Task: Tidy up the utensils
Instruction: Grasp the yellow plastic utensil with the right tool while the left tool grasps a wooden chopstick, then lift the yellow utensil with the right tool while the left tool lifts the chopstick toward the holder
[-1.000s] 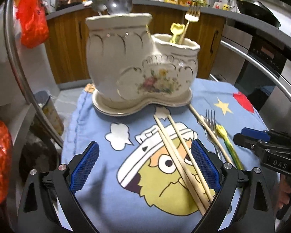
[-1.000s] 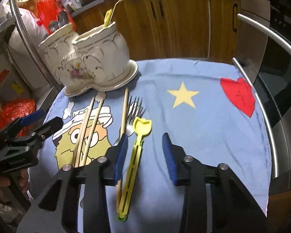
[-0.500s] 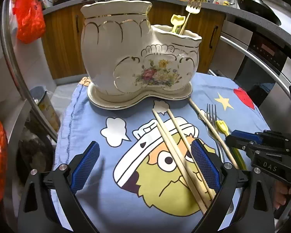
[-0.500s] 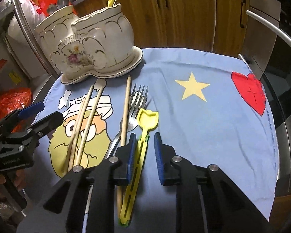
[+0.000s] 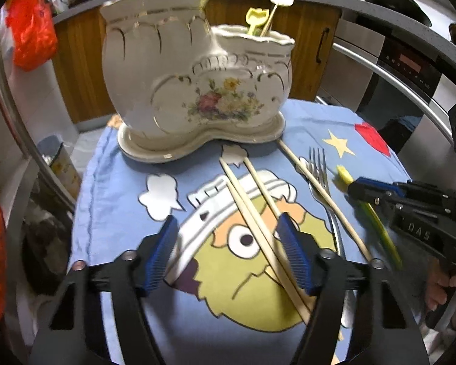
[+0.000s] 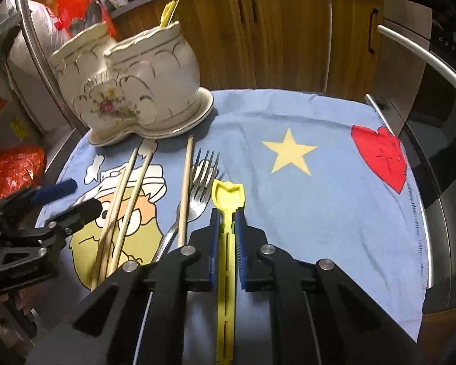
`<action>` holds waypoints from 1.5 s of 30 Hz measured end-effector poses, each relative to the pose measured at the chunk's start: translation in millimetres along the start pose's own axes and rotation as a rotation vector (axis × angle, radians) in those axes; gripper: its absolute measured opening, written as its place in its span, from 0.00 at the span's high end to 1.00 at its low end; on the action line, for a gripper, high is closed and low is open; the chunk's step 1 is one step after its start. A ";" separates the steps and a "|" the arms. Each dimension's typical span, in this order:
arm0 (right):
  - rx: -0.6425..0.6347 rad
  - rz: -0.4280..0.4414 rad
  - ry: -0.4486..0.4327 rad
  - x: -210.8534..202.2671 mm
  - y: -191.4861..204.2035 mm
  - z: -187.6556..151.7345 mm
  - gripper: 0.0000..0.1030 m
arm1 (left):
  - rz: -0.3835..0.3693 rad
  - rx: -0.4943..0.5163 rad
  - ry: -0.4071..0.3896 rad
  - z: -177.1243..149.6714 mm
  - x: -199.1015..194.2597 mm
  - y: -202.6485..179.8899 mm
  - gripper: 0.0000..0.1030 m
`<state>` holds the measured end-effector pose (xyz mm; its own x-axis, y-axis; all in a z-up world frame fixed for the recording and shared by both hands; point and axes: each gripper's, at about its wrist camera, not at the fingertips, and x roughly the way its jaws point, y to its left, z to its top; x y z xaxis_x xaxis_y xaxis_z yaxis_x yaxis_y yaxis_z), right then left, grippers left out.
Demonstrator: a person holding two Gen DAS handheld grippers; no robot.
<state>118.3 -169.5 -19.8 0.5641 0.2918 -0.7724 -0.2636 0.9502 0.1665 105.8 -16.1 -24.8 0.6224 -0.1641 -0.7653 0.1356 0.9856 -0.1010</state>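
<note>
Right claw [image 6: 227, 228]: pads closed tight on the handle of the yellow plastic spoon [image 6: 226, 243], low centre of the right wrist view; scoop end sticks out ahead of the pads, handle runs back between the fingers toward the lower edge.
Left claw [image 5: 228, 252]: wide open, holding nothing; blue pads sit either side of the crossed pair, lower centre of the left wrist view.
Chopstick pair [image 5: 258, 222]: two wooden sticks crossing each other on the cartoon print, centre of the left wrist view; near ends pass under the right-hand pad.
Single chopstick [image 6: 184, 191]: lies apart from the pair, just left of the metal fork, far tip close to the holder's saucer.
Metal fork [image 6: 197, 191]: flat on the cloth, tines toward the holder, between single chopstick and yellow spoon.
Ceramic holder [image 5: 194, 91]: cream, two-compartment, floral print, on its own saucer, upper centre of the left wrist view.
Holder contents: a gold fork [image 5: 278, 6] and a second yellow spoon [image 5: 257, 21] stand upright in the lower right-hand compartment.
Cloth [image 6: 319, 197]: blue, covers the desk; yellow star and red heart toward right of the right wrist view.
</note>
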 end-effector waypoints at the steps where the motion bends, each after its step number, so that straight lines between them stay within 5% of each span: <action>1: 0.001 0.001 -0.004 -1.2 -1.0 -0.3 0.90 | -0.017 -0.013 0.014 -0.7 0.7 -0.6 0.39; 10: -0.019 -0.001 -0.041 -10.0 -2.9 1.9 0.90 | 0.026 0.027 0.068 -8.3 5.8 -14.1 0.63; 24: -0.030 0.072 -0.060 -17.0 1.0 2.3 0.90 | 0.108 0.096 0.136 -22.0 0.5 -46.2 0.68; 26: -0.030 0.084 -0.065 -18.9 0.3 1.9 0.90 | 0.114 0.109 0.135 -23.5 -0.3 -51.0 0.78; 28: -0.029 0.092 -0.070 -21.2 -0.3 1.0 0.90 | 0.115 0.131 0.125 -24.8 0.0 -56.0 0.88; 35: -0.010 0.119 -0.096 -31.7 -4.0 -4.2 0.90 | 0.078 0.097 0.082 -22.0 -2.6 -43.4 0.96; 45: 0.035 0.135 -0.149 -42.7 -14.2 -6.0 0.90 | 0.005 0.077 -0.042 -15.9 -43.4 -35.4 0.96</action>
<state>93.3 -196.0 7.1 0.6358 0.4276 -0.6426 -0.3188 0.9037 0.2859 61.7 -43.2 1.9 0.6547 -0.1625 -0.7383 0.1904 0.9806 -0.0470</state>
